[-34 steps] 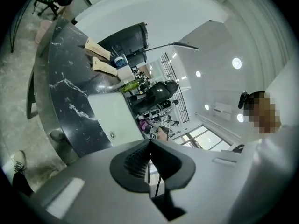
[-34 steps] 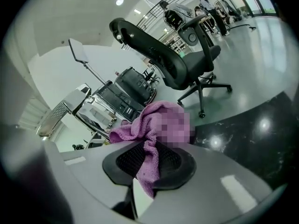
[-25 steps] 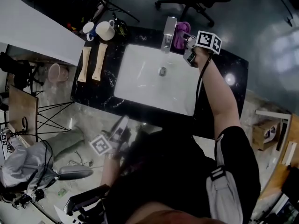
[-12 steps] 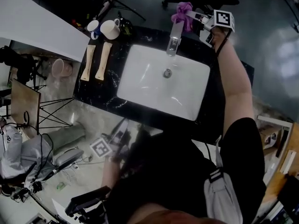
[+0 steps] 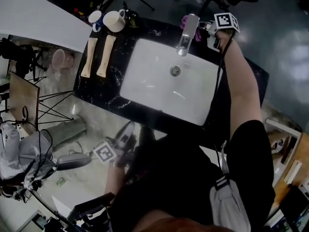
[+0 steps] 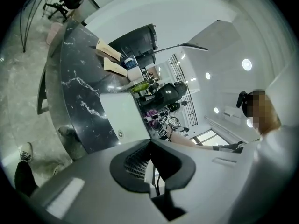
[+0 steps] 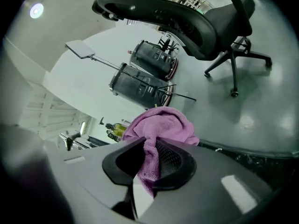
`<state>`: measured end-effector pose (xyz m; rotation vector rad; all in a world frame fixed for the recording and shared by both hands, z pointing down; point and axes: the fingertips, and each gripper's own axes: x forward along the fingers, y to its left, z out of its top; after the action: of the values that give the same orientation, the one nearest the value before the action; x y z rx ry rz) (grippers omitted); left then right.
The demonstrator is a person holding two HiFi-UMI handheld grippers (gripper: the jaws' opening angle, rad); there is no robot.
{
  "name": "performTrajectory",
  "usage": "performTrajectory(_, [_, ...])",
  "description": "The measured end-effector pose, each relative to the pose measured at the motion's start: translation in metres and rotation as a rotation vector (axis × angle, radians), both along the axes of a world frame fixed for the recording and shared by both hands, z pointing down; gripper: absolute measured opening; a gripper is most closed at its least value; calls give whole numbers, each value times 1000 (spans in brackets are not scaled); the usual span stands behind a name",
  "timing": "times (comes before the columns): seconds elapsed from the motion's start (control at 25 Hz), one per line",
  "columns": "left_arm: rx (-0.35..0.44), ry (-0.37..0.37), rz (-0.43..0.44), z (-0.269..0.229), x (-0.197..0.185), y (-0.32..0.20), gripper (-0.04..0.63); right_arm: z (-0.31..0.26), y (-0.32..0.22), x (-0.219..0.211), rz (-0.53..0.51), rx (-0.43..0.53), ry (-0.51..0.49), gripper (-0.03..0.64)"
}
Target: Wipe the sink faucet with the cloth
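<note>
Right tool (image 7: 148, 169) pinches the purple cloth (image 7: 161, 125), positioned just behind the faucet (image 5: 188, 33) at the rear of the sink (image 5: 154, 88); contact not confirmable; left tool (image 6: 153, 183) pressed together, empty, held below the surface (image 5: 99, 88); wiping judged under way, spout front and base remaining.

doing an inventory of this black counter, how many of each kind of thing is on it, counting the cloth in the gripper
pale round mugs: 2
long light wooden pieces: 2
silver metal faucet: 1
white rectangular sink basin: 1
purple cloth, clamped in the right gripper: 1
total: 7
</note>
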<state>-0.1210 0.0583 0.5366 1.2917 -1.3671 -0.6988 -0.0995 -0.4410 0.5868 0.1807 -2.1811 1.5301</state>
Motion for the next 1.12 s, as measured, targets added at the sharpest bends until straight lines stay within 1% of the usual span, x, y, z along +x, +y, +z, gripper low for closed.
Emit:
performTrajectory(0.08, [-4,3,-1,3,-1,1,0,13,1,2,3,-9,34,69])
performTrajectory(0.2, [3,10,5,3,-3,-1,0,16,2,2,19,-10,37,69])
performTrajectory(0.32, [15,9,18,0,-3,-3,0,10,1,4,44,31,36,69])
performTrajectory(0.36, [19,7,22,-1,-4,-3,0,5,-1,5,61,46,13,71])
performTrajectory(0.44, [24,1,30,-3,-5,-3,0,-10,-5,7,116,71,-65,69])
performTrajectory(0.6, [53,5,53,-8,-12,-3,0,-55,-2,25,241,123,-219,71])
performTrajectory(0.72, [94,-8,114,-18,-17,-11,0,-92,15,50,303,193,-289,70])
performTrajectory(0.8, [112,-22,161,-25,-22,-15,0,-118,36,67,316,284,-287,69])
performTrajectory(0.84, [122,-28,185,-28,-24,-17,0,-132,53,72,307,333,-287,71])
performTrajectory(0.96, [174,-33,273,-40,-25,-28,0,-180,123,67,218,446,-391,69])
performTrajectory(1.04, [226,-35,347,-52,-20,-36,0,-188,165,71,214,489,-372,69])
performTrajectory(1.12, [252,-74,414,-61,-18,-44,0,-187,205,72,213,537,-329,69])
